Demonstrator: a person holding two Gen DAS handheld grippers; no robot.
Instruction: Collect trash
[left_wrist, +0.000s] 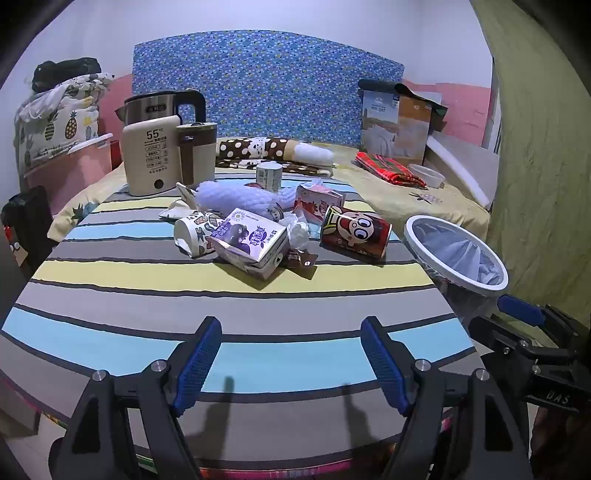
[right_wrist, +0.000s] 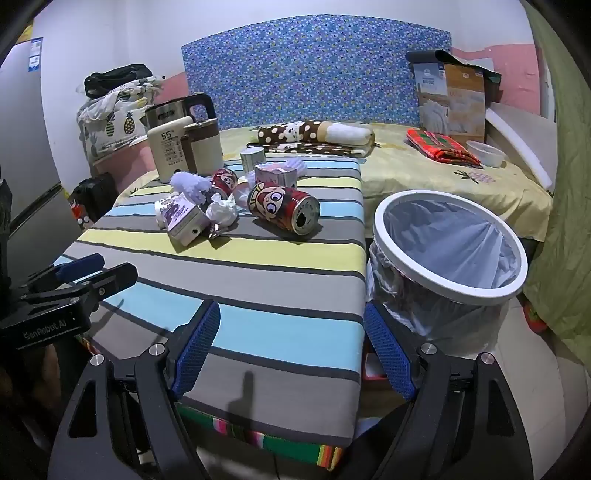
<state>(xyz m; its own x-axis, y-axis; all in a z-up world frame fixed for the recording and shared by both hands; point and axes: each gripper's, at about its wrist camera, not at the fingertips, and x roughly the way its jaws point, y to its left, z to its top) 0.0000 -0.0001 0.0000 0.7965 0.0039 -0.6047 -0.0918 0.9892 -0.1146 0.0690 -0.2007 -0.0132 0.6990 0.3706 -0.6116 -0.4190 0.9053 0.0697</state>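
Note:
A heap of trash lies mid-table on the striped cloth (left_wrist: 229, 299): a red cartoon can (left_wrist: 354, 230) (right_wrist: 282, 206) on its side, a purple milk carton (left_wrist: 251, 243) (right_wrist: 184, 218), a paper cup (left_wrist: 194, 232), crumpled tissue (left_wrist: 299, 230) (right_wrist: 221, 212), purple foam netting (left_wrist: 236, 197), a red-and-white carton (left_wrist: 319, 199) and a brown wrapper (left_wrist: 301, 260). A white-rimmed bin (left_wrist: 410, 236) (right_wrist: 454, 297) with a clear liner stands off the table's right edge. My left gripper (left_wrist: 291, 325) and right gripper (right_wrist: 291, 310) hover open over the near edge, both with nothing between the fingers.
A cream kettle base with a steel kettle (left_wrist: 151, 162) (right_wrist: 171, 151) stands at the table's back left, a small tin (left_wrist: 269, 175) behind the heap. Beyond lie a bed (right_wrist: 443, 184) with a folded blanket, a red plaid cloth, a plastic bowl and a box.

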